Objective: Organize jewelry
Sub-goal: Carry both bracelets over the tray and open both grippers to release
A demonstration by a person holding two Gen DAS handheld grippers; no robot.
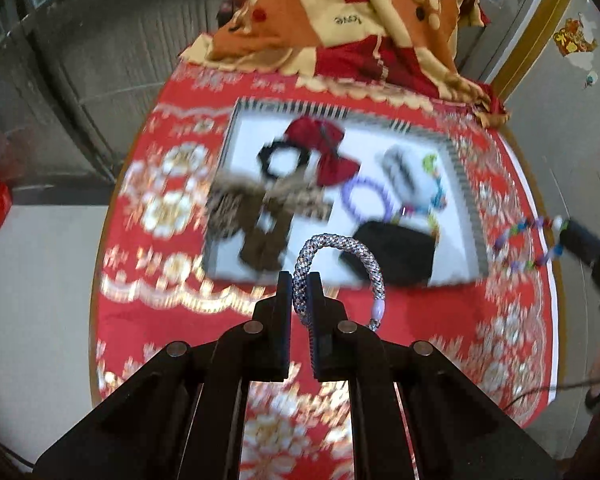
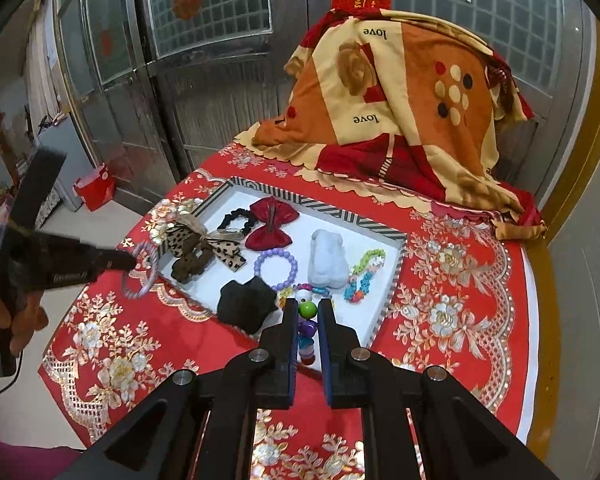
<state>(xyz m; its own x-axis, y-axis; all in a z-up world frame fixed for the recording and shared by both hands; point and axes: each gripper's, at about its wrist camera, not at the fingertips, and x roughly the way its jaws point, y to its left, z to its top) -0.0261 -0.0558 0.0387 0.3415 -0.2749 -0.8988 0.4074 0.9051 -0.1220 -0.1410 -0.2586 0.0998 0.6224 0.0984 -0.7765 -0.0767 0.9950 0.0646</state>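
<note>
Jewelry tray [image 2: 396,280] sits on red floral tablecloth [image 2: 460,320]; both jaws clamp bracelets.

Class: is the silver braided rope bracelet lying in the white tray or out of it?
Out. The silver braided rope bracelet is pinched between the left gripper's fingers, lifted above the white striped-rim tray.
</note>
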